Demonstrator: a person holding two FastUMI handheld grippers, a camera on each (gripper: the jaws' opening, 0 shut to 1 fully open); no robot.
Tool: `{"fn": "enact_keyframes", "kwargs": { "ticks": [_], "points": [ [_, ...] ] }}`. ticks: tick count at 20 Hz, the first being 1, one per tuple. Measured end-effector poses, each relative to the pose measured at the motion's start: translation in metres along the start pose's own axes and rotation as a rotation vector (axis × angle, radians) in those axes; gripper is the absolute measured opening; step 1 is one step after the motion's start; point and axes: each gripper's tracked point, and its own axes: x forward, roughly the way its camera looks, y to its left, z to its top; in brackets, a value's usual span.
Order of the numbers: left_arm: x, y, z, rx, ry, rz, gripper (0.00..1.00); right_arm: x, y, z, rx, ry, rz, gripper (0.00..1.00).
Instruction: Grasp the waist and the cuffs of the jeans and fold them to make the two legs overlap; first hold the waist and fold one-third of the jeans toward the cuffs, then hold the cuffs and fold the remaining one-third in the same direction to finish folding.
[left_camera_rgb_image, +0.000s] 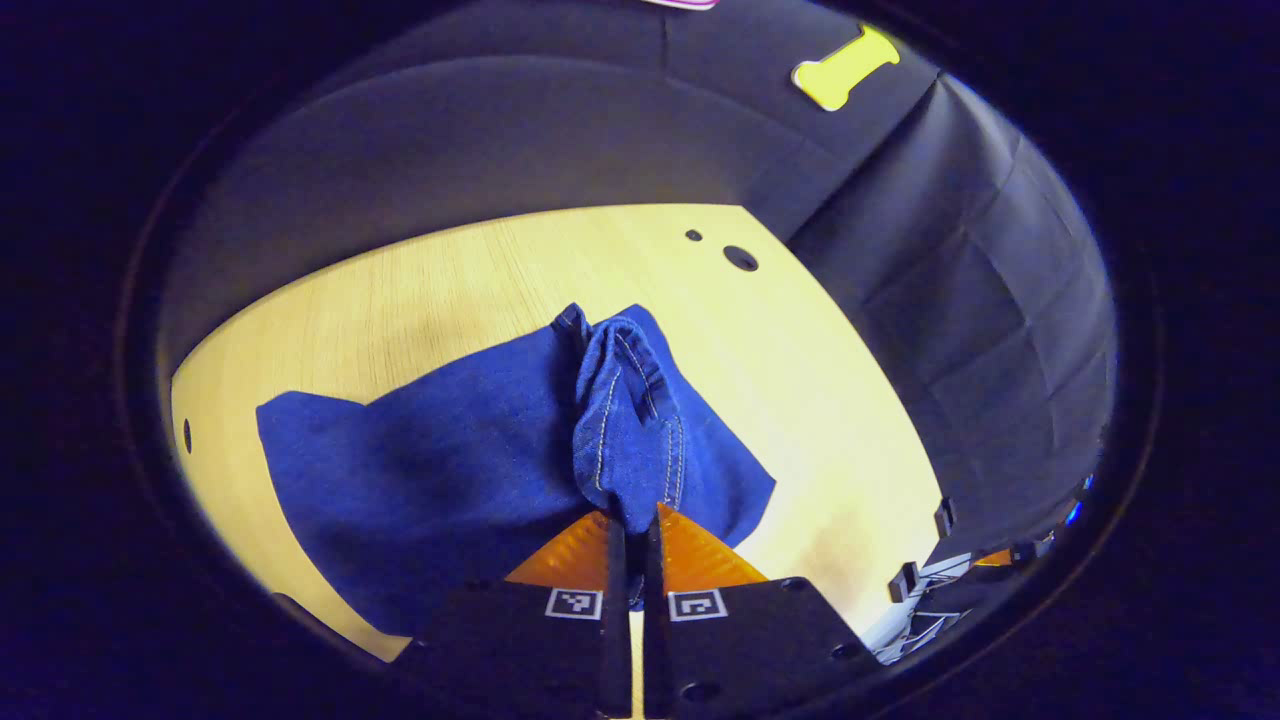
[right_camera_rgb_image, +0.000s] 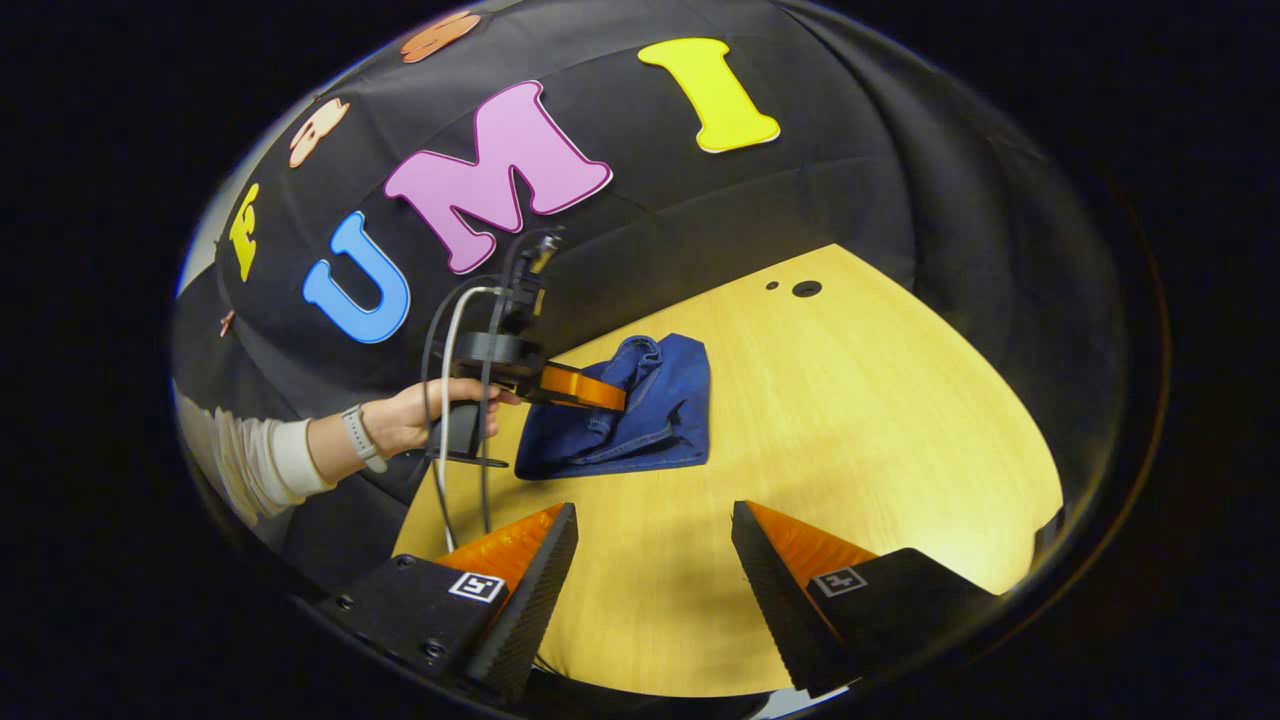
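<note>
Jeans (left_camera_rgb_image: 470, 450) bunched on wooden table (left_camera_rgb_image: 800, 400), left gripper (left_camera_rgb_image: 632, 530) clamped on raised denim fold, right gripper (right_camera_rgb_image: 655, 560) jaws wide apart above table, empty

Dk blue jeans (left_camera_rgb_image: 450, 470) w/ pale stitching, light wood-grain table (left_camera_rgb_image: 820, 380).

One pair of jeans (left_camera_rgb_image: 450, 470) on one wooden table (left_camera_rgb_image: 420, 290), and that's the lot for clothing. Two grippers: the left gripper (left_camera_rgb_image: 632, 525), its two orange fingers (left_camera_rgb_image: 570, 550) together on the denim, and the right gripper (right_camera_rgb_image: 652, 560), two fingers spread wide. One hand (right_camera_rgb_image: 425, 415) in sight, one watch (right_camera_rgb_image: 360, 437) on its wrist. Two dark holes (right_camera_rgb_image: 805, 288) at the table's far corner.
</note>
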Motion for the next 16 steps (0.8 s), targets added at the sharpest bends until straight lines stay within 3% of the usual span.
{"fn": "enact_keyframes", "kwargs": {
  "ticks": [1,3,6,9,12,16],
  "points": [
    [-0.001,-0.008,-0.006,-0.007,0.018,-0.016,0.35,-0.004,-0.006,-0.004,-0.019,0.012,-0.006,0.95],
    [0.004,-0.012,-0.004,0.025,-0.008,0.025,0.87,-0.007,-0.017,-0.005,-0.055,0.02,-0.011,0.95],
    [-0.026,-0.032,0.007,0.084,-0.155,0.064,0.94,-0.007,-0.026,0.004,-0.125,0.02,0.0,0.95],
    [-0.102,-0.043,0.016,0.1,-0.391,0.114,0.96,-0.003,-0.025,0.024,-0.246,-0.003,0.034,0.95],
    [-0.179,-0.052,-0.008,0.098,-0.579,0.204,0.96,-0.006,-0.012,0.052,-0.344,-0.079,0.06,0.95],
    [-0.268,-0.06,-0.06,0.087,-0.756,0.36,0.95,-0.043,0.023,0.089,-0.391,-0.245,0.071,0.95]
  ]
}}
